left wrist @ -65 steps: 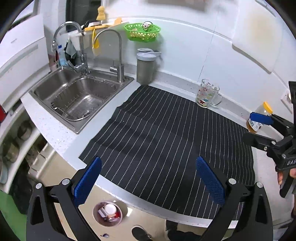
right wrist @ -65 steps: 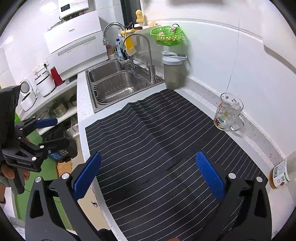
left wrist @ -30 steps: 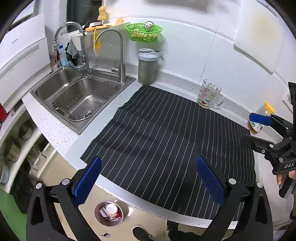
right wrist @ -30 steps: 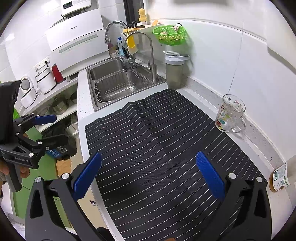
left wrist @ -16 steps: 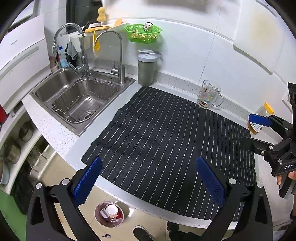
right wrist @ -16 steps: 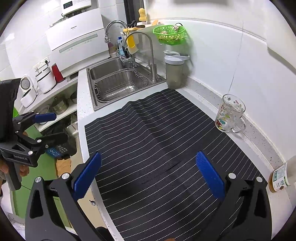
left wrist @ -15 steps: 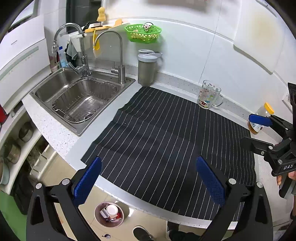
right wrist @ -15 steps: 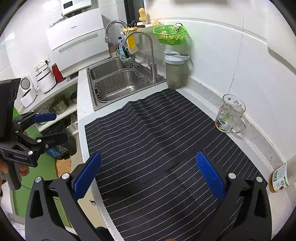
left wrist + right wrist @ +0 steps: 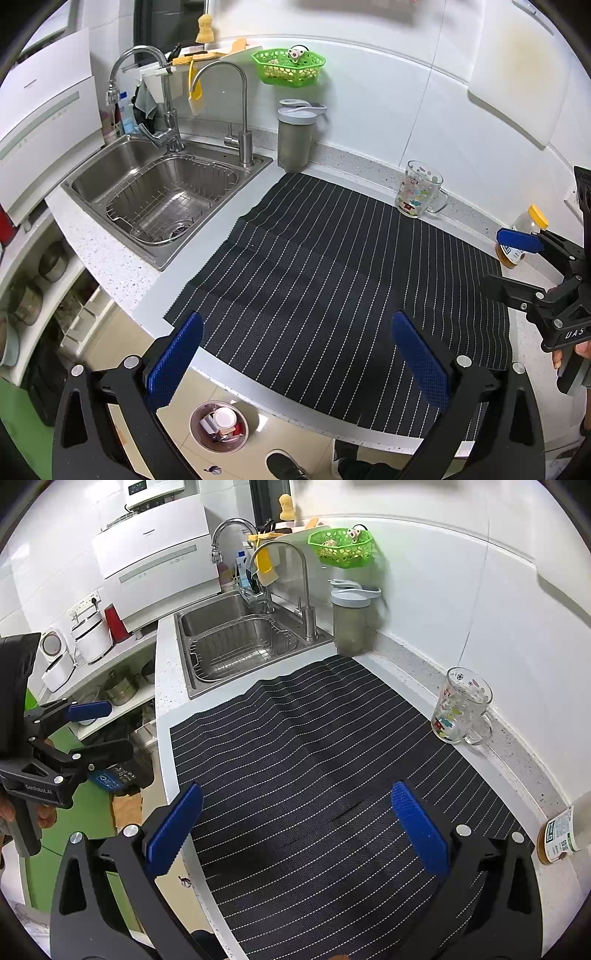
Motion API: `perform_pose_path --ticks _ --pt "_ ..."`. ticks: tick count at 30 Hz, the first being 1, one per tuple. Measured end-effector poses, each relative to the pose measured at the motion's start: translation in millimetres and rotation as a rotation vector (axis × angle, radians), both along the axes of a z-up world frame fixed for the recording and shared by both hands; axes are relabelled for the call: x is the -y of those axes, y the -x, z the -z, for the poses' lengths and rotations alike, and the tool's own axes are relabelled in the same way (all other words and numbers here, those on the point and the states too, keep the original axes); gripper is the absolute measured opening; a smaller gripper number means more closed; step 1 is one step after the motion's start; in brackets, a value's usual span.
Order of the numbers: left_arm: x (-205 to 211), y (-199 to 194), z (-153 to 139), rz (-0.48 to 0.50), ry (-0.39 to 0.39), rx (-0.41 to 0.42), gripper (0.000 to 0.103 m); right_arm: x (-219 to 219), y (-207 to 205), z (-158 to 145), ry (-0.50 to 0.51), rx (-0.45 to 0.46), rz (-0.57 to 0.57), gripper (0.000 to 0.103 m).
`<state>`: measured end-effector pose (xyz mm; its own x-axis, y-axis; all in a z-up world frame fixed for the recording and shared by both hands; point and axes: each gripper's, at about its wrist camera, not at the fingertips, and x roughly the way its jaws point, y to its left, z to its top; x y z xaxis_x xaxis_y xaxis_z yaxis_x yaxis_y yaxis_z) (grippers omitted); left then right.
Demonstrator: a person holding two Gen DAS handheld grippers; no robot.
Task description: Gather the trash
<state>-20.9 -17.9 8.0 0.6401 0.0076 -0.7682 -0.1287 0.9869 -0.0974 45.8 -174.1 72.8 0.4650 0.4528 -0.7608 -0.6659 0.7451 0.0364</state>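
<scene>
A small round trash bin point(image 9: 218, 426) with bits of rubbish in it stands on the floor below the counter's front edge, seen in the left wrist view. My left gripper point(image 9: 295, 358) is open and empty above the counter's front edge; it also shows at the left of the right wrist view point(image 9: 107, 727). My right gripper point(image 9: 295, 834) is open and empty over the black striped mat point(image 9: 332, 775); it shows at the right of the left wrist view point(image 9: 502, 258). I see no loose trash on the mat.
A glass mug point(image 9: 419, 194) and a yellow-capped jar point(image 9: 521, 238) stand by the back wall. A grey lidded container point(image 9: 295, 136) stands beside the steel sink point(image 9: 159, 195). A green basket point(image 9: 288, 66) hangs on the wall. Shelves with pots lie left.
Both grippers have drifted only slightly; the views shifted a little. Both stay open and empty.
</scene>
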Motion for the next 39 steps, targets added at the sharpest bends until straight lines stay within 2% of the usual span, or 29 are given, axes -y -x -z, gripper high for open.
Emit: perform_pose_path --ticks 30,33,39 --pt "2.1 0.9 -0.6 0.003 0.002 -0.001 0.097 -2.7 -1.0 0.8 0.001 -0.003 -0.009 0.1" --pt "3.4 -0.6 1.9 0.003 -0.021 -0.019 0.097 -2.7 -0.5 1.0 0.001 -0.004 -0.008 0.1" --pt "-0.1 -1.2 5.1 -0.011 -0.016 -0.032 0.097 -2.6 0.3 1.7 0.0 -0.005 -0.01 0.1"
